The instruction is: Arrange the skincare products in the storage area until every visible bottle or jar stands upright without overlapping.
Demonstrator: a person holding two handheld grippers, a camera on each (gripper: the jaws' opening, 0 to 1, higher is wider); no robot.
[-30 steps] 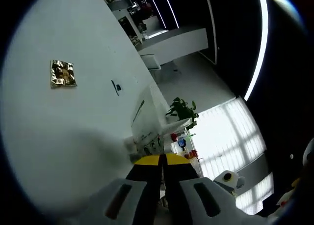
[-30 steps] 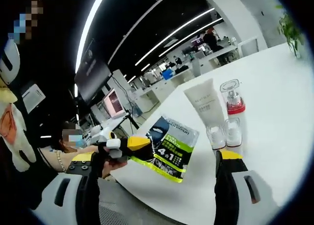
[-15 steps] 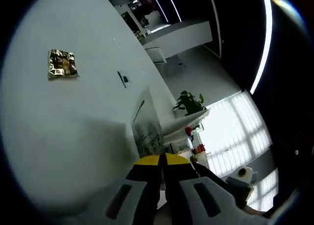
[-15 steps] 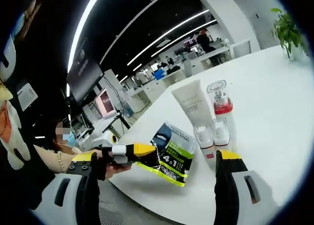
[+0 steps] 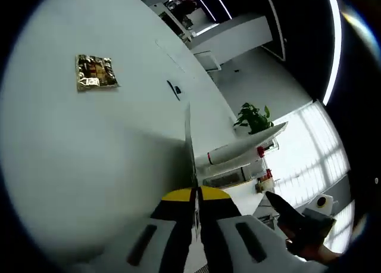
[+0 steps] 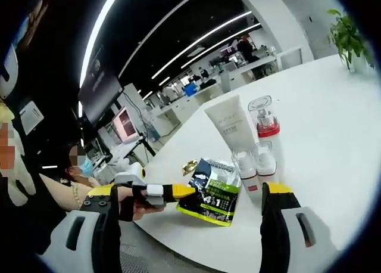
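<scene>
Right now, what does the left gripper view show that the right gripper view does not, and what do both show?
The left gripper view alone shows a small black object lying on the white table, and the edge of a thin packet pinched in the shut left gripper.

The right gripper view alone shows the packet's printed face, the green and black sachet, two small clear-capped bottles, and the open right gripper.

Both show the white tube, the red-collared pump bottle, the gold foil packet and the potted plant.
</scene>
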